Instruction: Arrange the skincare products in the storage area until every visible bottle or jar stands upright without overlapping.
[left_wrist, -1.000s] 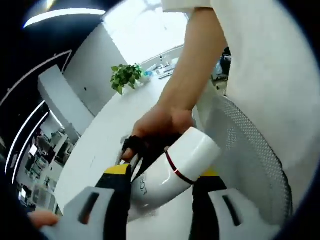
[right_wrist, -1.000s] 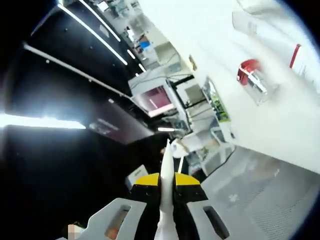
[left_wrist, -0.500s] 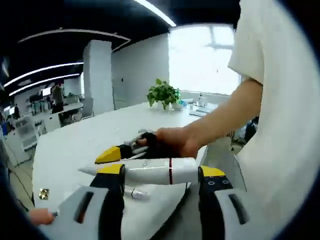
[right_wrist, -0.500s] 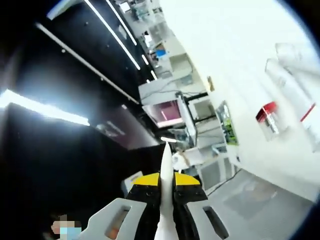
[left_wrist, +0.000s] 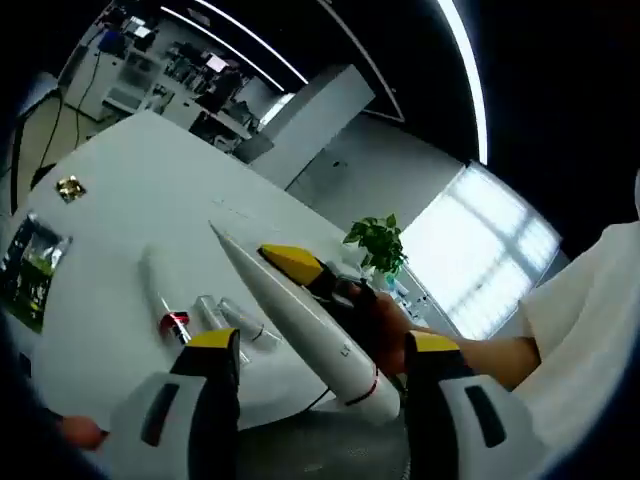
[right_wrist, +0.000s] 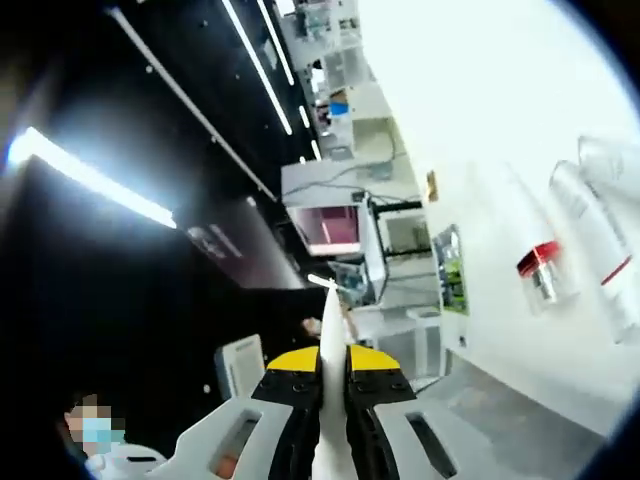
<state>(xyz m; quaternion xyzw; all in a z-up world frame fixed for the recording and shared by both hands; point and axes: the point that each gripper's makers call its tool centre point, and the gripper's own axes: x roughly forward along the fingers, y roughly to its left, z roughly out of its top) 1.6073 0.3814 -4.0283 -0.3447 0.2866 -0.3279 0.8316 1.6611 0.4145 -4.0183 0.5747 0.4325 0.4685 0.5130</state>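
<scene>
The white tube (left_wrist: 300, 325) has tilted, pinched edgewise by the right hand-held gripper (right_wrist: 332, 372).

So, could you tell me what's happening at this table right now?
A person is tidying skincare products on a white table. The right gripper is shut on a white tube, held in the air by its flat end. The left gripper is open, with the tube's capped end between its jaws. A red-capped bottle and other tubes lie flat on the table, so nothing stands upright yet.
</scene>
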